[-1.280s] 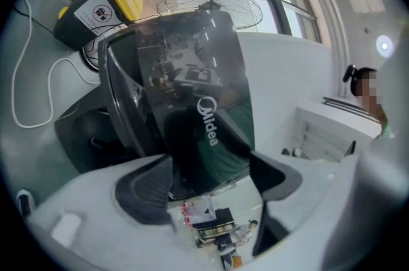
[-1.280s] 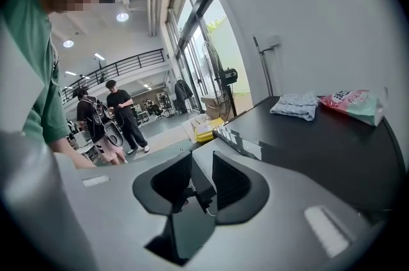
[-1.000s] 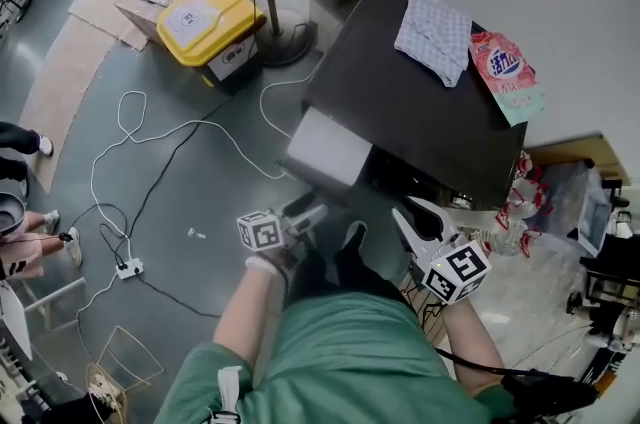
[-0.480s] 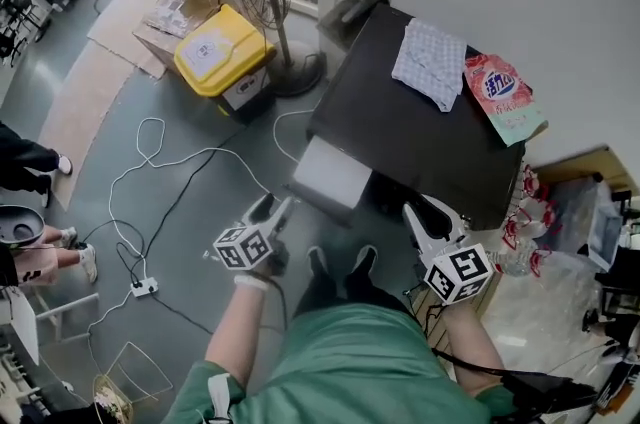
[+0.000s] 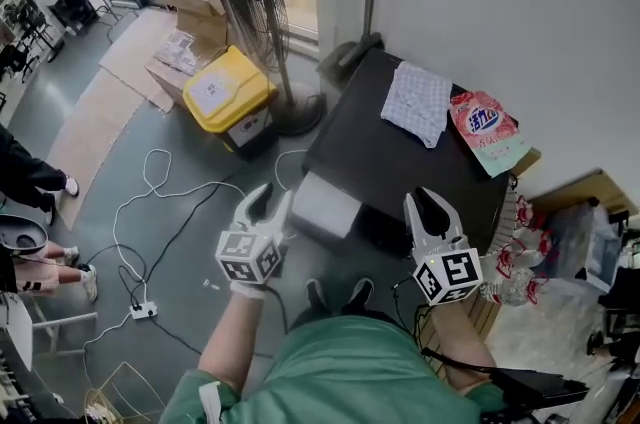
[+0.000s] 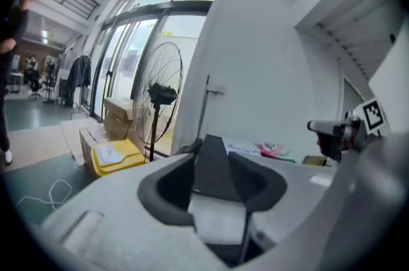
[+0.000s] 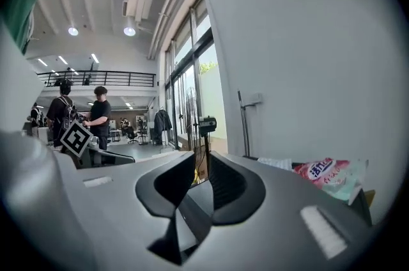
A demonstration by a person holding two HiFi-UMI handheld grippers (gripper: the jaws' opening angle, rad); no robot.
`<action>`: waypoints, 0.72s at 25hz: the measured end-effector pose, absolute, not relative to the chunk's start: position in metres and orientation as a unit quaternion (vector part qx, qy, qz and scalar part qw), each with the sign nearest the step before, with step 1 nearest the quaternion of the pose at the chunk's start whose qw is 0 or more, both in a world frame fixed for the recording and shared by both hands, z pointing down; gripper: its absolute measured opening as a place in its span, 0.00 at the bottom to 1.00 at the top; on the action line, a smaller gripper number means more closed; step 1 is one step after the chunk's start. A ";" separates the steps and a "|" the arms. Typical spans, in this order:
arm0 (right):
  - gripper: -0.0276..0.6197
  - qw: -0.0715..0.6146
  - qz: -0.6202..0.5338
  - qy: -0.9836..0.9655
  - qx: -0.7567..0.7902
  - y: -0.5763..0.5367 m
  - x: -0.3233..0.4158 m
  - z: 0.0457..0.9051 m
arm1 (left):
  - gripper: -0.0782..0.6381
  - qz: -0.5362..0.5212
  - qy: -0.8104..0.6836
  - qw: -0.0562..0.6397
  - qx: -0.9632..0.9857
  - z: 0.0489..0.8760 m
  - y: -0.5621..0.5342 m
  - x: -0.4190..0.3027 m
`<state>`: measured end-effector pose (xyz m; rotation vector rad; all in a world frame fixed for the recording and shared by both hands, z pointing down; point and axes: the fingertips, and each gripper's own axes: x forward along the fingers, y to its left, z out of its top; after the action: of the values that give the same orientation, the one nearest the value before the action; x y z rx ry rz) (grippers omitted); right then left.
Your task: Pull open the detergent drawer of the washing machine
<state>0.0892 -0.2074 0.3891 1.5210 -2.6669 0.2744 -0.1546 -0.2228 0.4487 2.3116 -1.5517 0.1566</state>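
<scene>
Left gripper (image 5: 270,200) and right gripper (image 5: 428,201) empty, jaws apart, just been closing; past fingertips, pink bag (image 5: 485,132) on washing machine (image 5: 385,167), print unreadable.

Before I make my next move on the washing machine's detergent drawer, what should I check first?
1. Detergent drawer out of the washing machine: ok, it juts from the front.
2. Drawer fully out: cannot tell.
3. Left hand-held gripper empty: ok, its jaws have just been closing, with nothing between them.
4. Right hand-held gripper empty: ok, same.
5. Both grippers clear of the drawer: ok.
6. Cloth and detergent bag on the machine's top: ok, away from the front edge.
</scene>
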 end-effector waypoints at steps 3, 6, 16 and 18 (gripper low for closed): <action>0.14 0.014 0.061 -0.869 0.491 -0.214 0.091 0.367 | 0.33 0.066 -0.543 0.120 0.829 0.411 -0.230 -0.135; 0.08 0.008 0.043 -0.871 0.489 -0.217 0.092 0.350 | 0.31 0.061 -0.534 0.089 0.839 0.381 -0.234 -0.118; 0.05 -0.009 -0.030 -0.873 0.487 -0.211 0.105 0.297 | 0.29 0.045 -0.526 0.016 0.849 0.313 -0.233 -0.078; 0.05 -0.014 -0.038 -0.872 0.487 -0.211 0.106 0.289 | 0.29 0.046 -0.524 -0.004 0.850 0.301 -0.233 -0.072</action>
<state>0.1062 -0.2113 0.2892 1.5449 -2.7642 -0.1205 -0.0717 -0.2333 0.3008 2.6772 -1.6514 0.1462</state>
